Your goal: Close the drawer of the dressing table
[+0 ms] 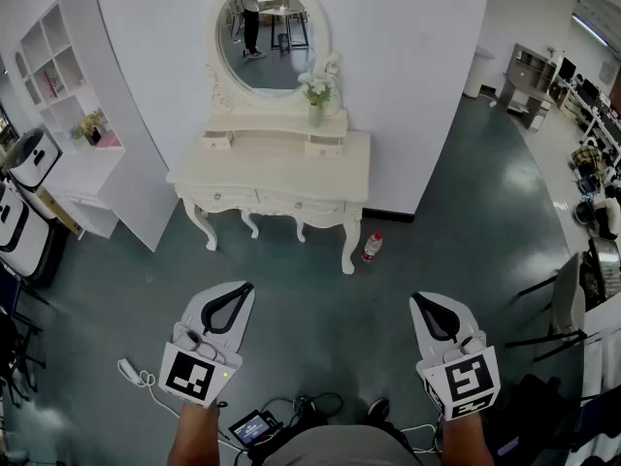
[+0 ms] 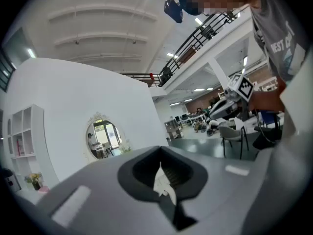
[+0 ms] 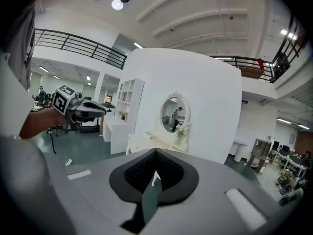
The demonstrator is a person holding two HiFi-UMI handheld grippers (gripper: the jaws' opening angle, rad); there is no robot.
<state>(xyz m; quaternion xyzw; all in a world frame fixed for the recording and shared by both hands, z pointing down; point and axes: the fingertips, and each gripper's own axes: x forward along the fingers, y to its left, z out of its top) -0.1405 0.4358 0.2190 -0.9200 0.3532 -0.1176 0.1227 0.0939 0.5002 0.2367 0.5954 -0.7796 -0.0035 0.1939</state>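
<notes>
The cream dressing table [image 1: 272, 178] stands against the white wall, well ahead of both grippers. It has an oval mirror [image 1: 267, 37], two small drawers on top [image 1: 217, 141] [image 1: 323, 148] and wide drawers under the top. From this distance I cannot tell how far any drawer stands out. My left gripper [image 1: 245, 287] and right gripper [image 1: 417, 299] are held low over the floor, both shut and empty, pointing at the table. The right gripper view shows the table [image 3: 156, 138] beyond the closed jaws [image 3: 155, 173]. The left gripper view shows the mirror [image 2: 102, 140] beyond its closed jaws [image 2: 160, 168].
A vase of flowers [image 1: 316, 90] stands on the tabletop. A bottle [image 1: 372, 247] sits on the floor by the table's front right leg. A white shelf unit [image 1: 78, 115] stands to the left, a chair [image 1: 572, 299] to the right. Cables and a small device [image 1: 254, 425] lie at my feet.
</notes>
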